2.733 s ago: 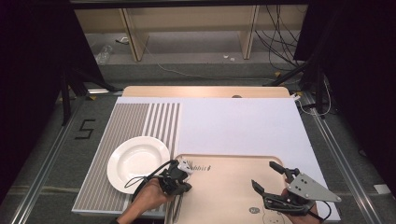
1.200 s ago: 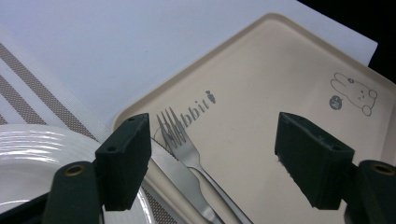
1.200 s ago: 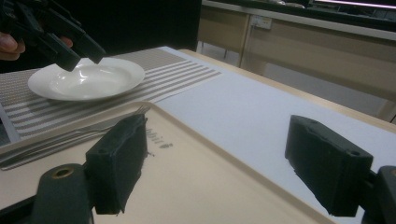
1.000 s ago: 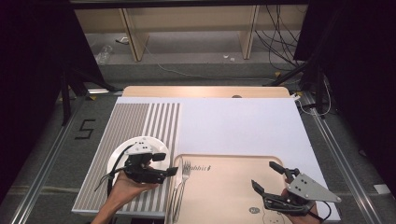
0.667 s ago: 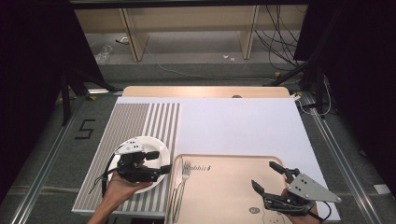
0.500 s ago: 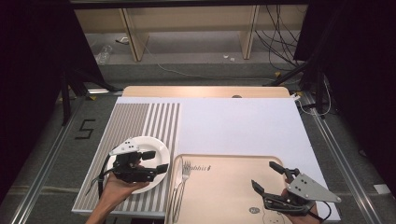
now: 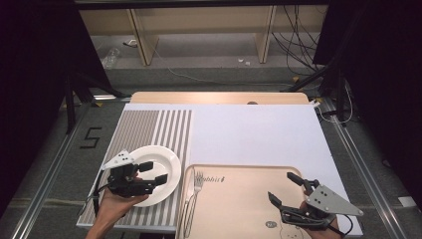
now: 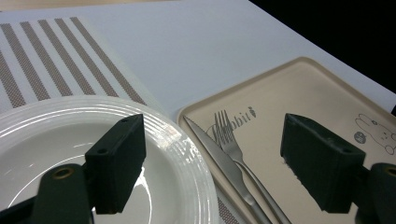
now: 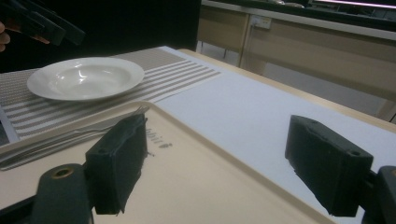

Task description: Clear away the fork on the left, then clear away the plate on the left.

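Hovering over the white plate (image 7: 158,173), your left gripper (image 7: 148,173) has its fingers spread wide and grips nothing. The plate sits on the striped placemat (image 7: 149,130) near the table's front left corner, just beside the beige tray (image 7: 239,199), where a fork (image 7: 194,191) and knife (image 7: 186,199) lie along the tray's left edge. You seem to be lining up on the plate. Next, lower one finger over the near rim and close gently. Your right gripper (image 7: 288,195), fingers wide too, waits over the tray's front right.
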A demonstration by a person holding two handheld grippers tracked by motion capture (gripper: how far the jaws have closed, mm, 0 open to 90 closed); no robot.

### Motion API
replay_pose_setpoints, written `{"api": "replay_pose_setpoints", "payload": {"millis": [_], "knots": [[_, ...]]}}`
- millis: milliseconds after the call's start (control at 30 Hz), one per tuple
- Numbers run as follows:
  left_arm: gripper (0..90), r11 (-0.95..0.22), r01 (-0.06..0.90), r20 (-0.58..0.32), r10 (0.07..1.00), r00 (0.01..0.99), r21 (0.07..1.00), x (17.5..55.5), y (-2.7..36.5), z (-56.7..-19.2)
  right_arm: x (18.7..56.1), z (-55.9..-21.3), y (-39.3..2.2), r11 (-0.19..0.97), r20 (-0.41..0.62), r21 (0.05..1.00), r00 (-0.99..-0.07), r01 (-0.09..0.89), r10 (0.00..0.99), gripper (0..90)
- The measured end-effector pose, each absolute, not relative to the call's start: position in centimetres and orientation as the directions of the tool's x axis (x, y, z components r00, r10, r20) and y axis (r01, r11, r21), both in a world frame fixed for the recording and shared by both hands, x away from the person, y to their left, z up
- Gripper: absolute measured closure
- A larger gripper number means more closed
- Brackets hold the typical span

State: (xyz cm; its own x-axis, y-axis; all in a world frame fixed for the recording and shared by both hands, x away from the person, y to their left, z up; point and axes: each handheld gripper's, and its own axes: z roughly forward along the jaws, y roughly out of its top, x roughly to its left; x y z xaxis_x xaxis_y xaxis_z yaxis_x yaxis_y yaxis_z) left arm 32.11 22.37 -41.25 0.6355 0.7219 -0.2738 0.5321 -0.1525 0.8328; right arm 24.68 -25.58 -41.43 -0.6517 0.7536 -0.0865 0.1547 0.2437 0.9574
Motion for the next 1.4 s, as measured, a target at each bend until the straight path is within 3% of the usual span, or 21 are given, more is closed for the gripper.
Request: {"api": "replay_pose_setpoints", "payload": {"millis": [1400], "knots": [[19.7,0.005,0.612,-0.352,0.822,0.448,0.791,31.0,27.2,-43.1,24.8,-41.5,-25.7,0.241,-0.083,0.958,-0.654,0.156,0.752,21.8]]}}
